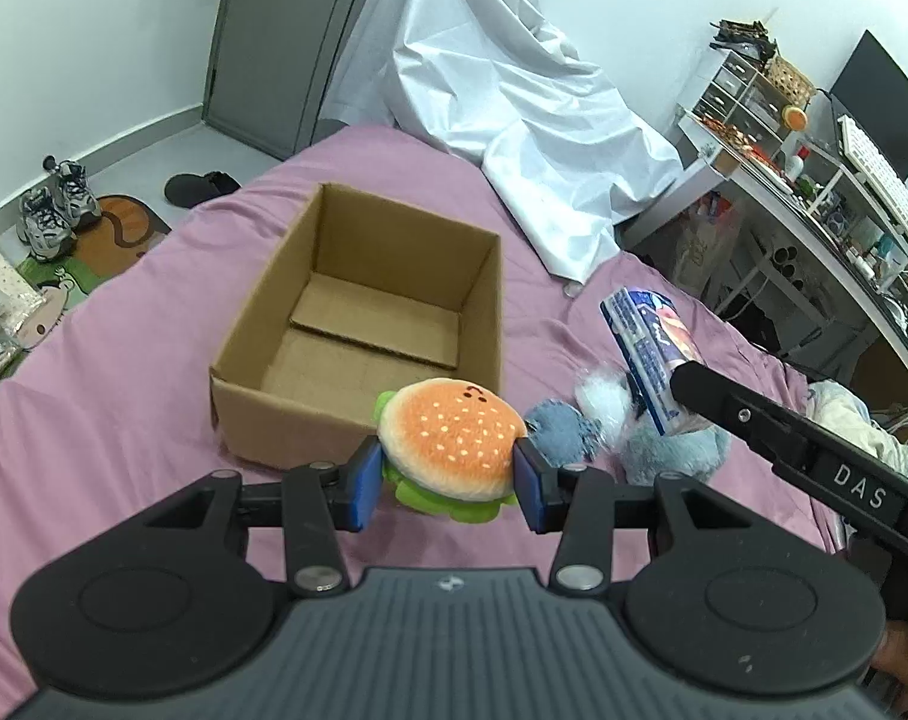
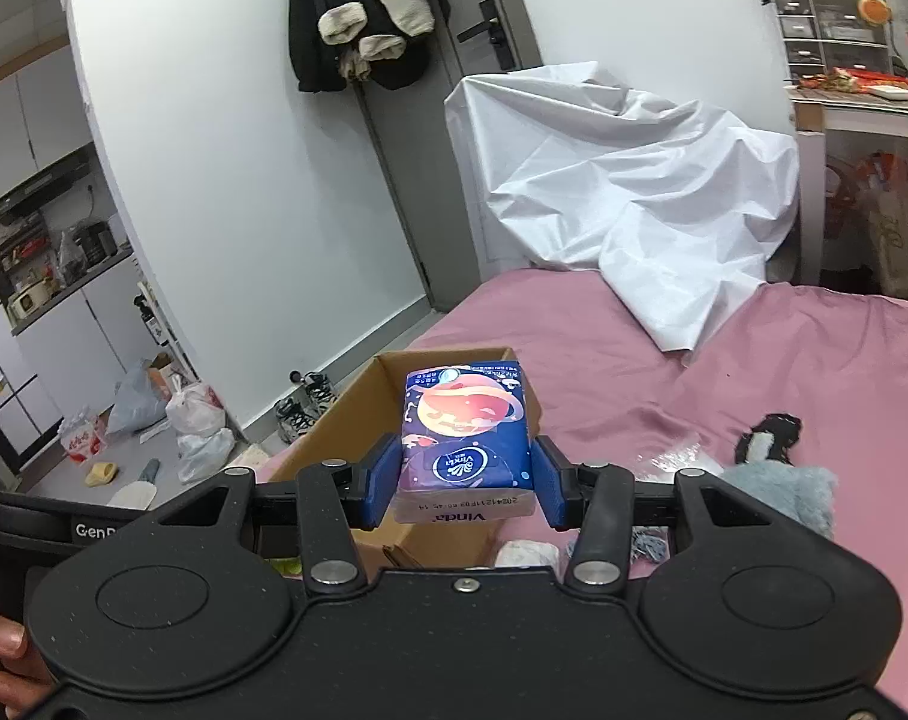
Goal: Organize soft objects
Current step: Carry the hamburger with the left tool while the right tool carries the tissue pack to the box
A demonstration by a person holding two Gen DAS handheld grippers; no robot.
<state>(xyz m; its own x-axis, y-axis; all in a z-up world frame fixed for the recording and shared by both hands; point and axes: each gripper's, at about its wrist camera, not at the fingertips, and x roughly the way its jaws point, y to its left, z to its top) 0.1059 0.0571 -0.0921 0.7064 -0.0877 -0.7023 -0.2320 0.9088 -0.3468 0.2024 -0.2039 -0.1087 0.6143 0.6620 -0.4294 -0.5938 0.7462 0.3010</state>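
Note:
My left gripper [image 1: 448, 483] is shut on a plush hamburger [image 1: 451, 447] and holds it just in front of the near wall of an open cardboard box [image 1: 286, 414] on the pink bed. My right gripper [image 2: 463, 486] is shut on a blue tissue pack [image 2: 463, 438], held above the bed beside the box [image 2: 334, 414]. The tissue pack also shows in the left wrist view [image 1: 649, 354], right of the box. A grey-blue plush toy [image 1: 670, 444] lies on the bed under it; it also shows in the right wrist view [image 2: 778, 492].
A white sheet [image 1: 514, 102] is heaped at the far end of the pink bed [image 1: 124, 408]. A cluttered desk with shelves [image 1: 814, 198] stands to the right. Shoes [image 1: 52, 210] and a mat lie on the floor to the left. A black-and-white plush [image 2: 769, 438] lies on the bed.

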